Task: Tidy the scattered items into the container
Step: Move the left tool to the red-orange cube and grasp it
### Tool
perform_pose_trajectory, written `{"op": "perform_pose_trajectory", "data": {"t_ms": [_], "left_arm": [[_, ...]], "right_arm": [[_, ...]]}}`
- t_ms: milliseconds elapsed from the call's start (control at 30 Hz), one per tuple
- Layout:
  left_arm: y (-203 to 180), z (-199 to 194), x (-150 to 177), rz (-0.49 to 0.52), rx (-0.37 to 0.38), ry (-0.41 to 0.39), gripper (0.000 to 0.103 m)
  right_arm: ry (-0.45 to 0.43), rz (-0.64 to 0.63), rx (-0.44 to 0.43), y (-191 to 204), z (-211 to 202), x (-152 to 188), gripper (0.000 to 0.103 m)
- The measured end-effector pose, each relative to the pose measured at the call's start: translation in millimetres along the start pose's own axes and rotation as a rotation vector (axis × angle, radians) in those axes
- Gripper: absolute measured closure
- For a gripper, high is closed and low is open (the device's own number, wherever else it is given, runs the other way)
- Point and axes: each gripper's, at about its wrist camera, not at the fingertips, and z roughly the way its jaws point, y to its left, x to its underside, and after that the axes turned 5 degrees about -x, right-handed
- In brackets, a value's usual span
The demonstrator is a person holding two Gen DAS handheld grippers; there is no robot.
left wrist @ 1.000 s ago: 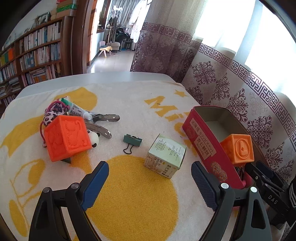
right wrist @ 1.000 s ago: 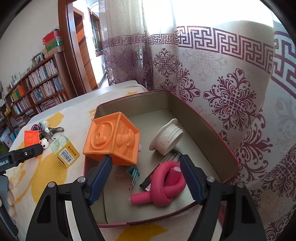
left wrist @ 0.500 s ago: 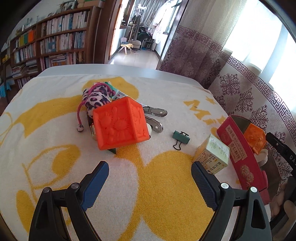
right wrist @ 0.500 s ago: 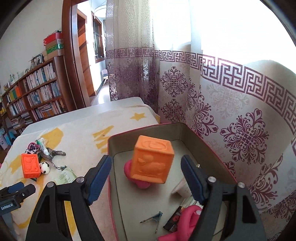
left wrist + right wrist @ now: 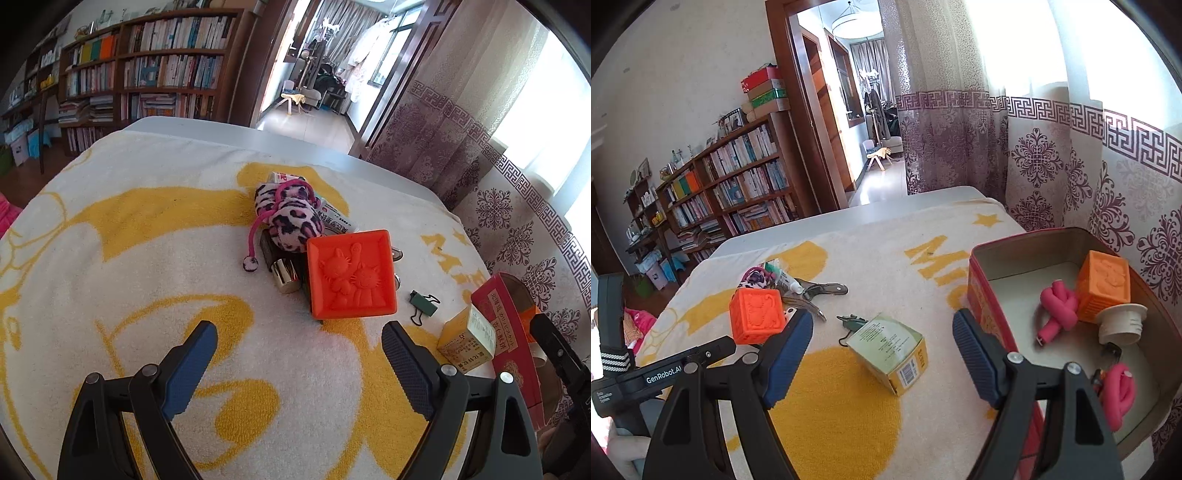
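Note:
My left gripper (image 5: 297, 360) is open and empty, just short of the red-orange cube (image 5: 351, 275) that rests on a pile with a leopard-print pouch (image 5: 290, 218), a tube (image 5: 334, 219) and a gold-capped stick (image 5: 284, 275). A green binder clip (image 5: 423, 304) and a small carton (image 5: 467, 341) lie to its right. My right gripper (image 5: 882, 352) is open and empty above the carton (image 5: 890, 347), left of the red tin (image 5: 982, 295). The tin holds an orange cube (image 5: 1104, 290), pink foam rollers (image 5: 1058, 308) and a white cap (image 5: 1121, 323).
The items lie on a white and yellow towel (image 5: 110, 280) over a table. Patterned curtains (image 5: 1071, 166) hang close behind the tin. Metal clippers (image 5: 823, 290) lie beside the pile. Bookshelves (image 5: 147, 77) and a doorway stand beyond the table's far edge.
My left gripper swung left from the carton to face the red-orange cube. My right gripper pulled up and back out of the tin, leaving the orange cube inside, and now faces the carton.

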Motion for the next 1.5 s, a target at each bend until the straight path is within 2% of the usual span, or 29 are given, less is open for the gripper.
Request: {"op": "perform_pose_trajectory", "data": {"t_ms": [133, 267, 567, 733, 1100, 1333, 1400, 1433, 1500], "left_arm": [[4.1, -0.5, 0.0, -0.016, -0.006, -0.006, 0.011], [1.4, -1.3, 1.2, -0.02, 0.016, -0.009, 0.011], [-13.6, -3.8, 5.3, 0.027, 0.038, -0.014, 0.011], [-18.0, 1.1, 3.1, 0.035, 0.033, -0.009, 0.011], [-40.2, 19.9, -25.9, 0.07, 0.028, 0.041, 0.011], [-43.7, 48.6, -40.2, 0.03, 0.033, 0.056, 0.011], [-45.5, 52.8, -38.5, 0.044, 0.039, 0.05, 0.015], [-46.8, 54.8, -36.8, 0.054, 0.037, 0.055, 0.034], [-47.3, 54.0, -33.0, 0.071, 0.027, 0.053, 0.043]], "right_arm": [[-0.013, -0.016, 0.048, 3.7, 3.9, 15.9, 0.022], [-0.03, -0.024, 0.056, 1.5, 1.1, 17.7, 0.022], [0.039, -0.046, 0.02, 6.4, 12.8, 24.1, 0.022], [0.034, -0.054, 0.036, 8.3, 11.0, 25.0, 0.022], [0.008, -0.007, 0.037, -1.8, 1.1, 19.1, 0.022], [-0.041, -0.019, 0.044, 0.0, -9.9, 15.6, 0.022], [-0.037, -0.01, 0.037, -1.2, -8.8, 14.9, 0.022], [-0.034, -0.007, 0.035, -1.7, -8.1, 14.6, 0.022], [-0.027, -0.002, 0.03, -2.6, -6.2, 15.0, 0.022]]}}
